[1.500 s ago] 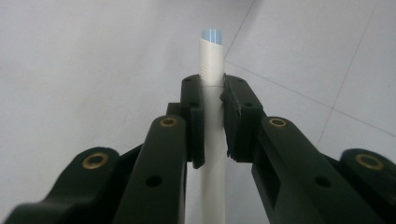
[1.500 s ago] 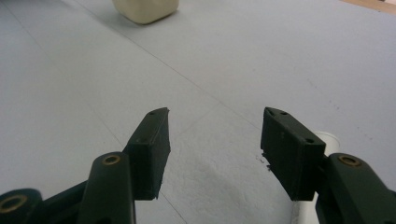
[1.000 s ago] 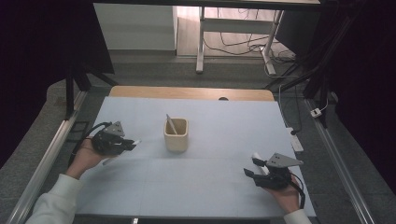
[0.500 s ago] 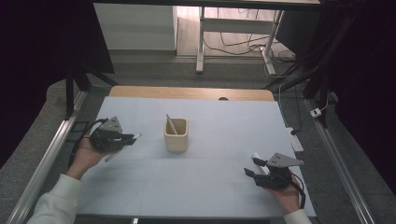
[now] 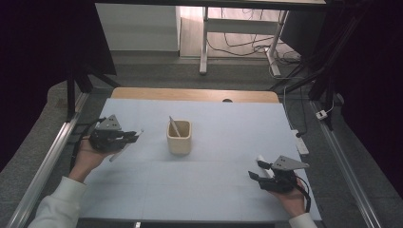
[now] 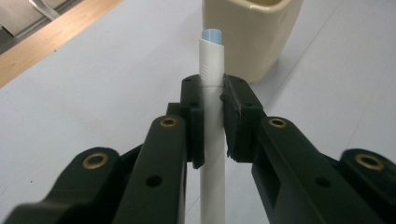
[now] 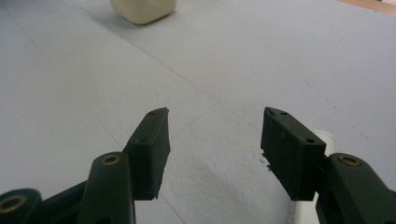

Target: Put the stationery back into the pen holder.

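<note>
While my left tool point(image 5: 124, 137) hangs just above the pale blue mat point(image 5: 209, 190) that covers the table, over its left part, I see its two black jaws pressed tight on a slim white plastic pen with a light blue end cap point(image 6: 212, 116). In the left gripper view the pen runs straight up between the pads, its capped end standing a little past the jaw tips and pointing toward the cream, square-sided plastic cup point(image 5: 179, 137). From the high view the pen slants from the jaws down toward the near left, and I cannot tell whether its lower end touches the mat. The cup stands upright near the middle of the mat, to the right of my left tool and apart from it, and a second thin pale stick point(image 5: 174, 127) leans inside it, its top tilted toward the far left. My right tool point(image 5: 256, 176) sits low over the near right part of the mat, well apart from the cup, its jaws spread with only bare mat between them. Just beside the right jaw in the right gripper view lies another white tube-shaped pen point(image 7: 314, 186), outside the jaws; I cannot tell whether the jaw touches it. A strip of bare wood point(image 5: 190, 94) shows at the table's far edge.
</note>
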A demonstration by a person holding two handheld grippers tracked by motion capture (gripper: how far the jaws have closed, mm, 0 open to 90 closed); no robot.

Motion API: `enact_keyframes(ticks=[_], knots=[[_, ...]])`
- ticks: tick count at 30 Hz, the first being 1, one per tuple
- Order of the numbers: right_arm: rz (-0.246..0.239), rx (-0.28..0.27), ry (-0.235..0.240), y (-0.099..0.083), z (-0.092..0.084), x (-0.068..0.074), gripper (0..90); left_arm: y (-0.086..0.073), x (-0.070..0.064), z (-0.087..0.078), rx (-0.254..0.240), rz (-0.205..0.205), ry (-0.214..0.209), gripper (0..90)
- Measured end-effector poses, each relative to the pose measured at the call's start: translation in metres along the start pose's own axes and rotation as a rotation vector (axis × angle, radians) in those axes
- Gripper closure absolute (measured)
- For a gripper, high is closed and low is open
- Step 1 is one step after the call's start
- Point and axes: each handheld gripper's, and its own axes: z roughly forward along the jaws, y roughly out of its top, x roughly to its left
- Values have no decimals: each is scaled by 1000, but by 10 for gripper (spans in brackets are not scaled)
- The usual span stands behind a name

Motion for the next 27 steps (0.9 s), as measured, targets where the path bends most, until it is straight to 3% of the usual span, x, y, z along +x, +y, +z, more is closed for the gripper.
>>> enact_keyframes(ticks=[5, 12, 27], knots=[[-2, 1, 1, 0, 0, 0, 418, 2, -1, -3, -41, -11, -13, 778], [-3, 2, -2, 0, 0, 0, 418, 6, -5, -4, -94, -10, 6, 778], [2, -5, -1, 0, 0, 0, 418, 18, -8, -13, -215, -43, -2, 778]])
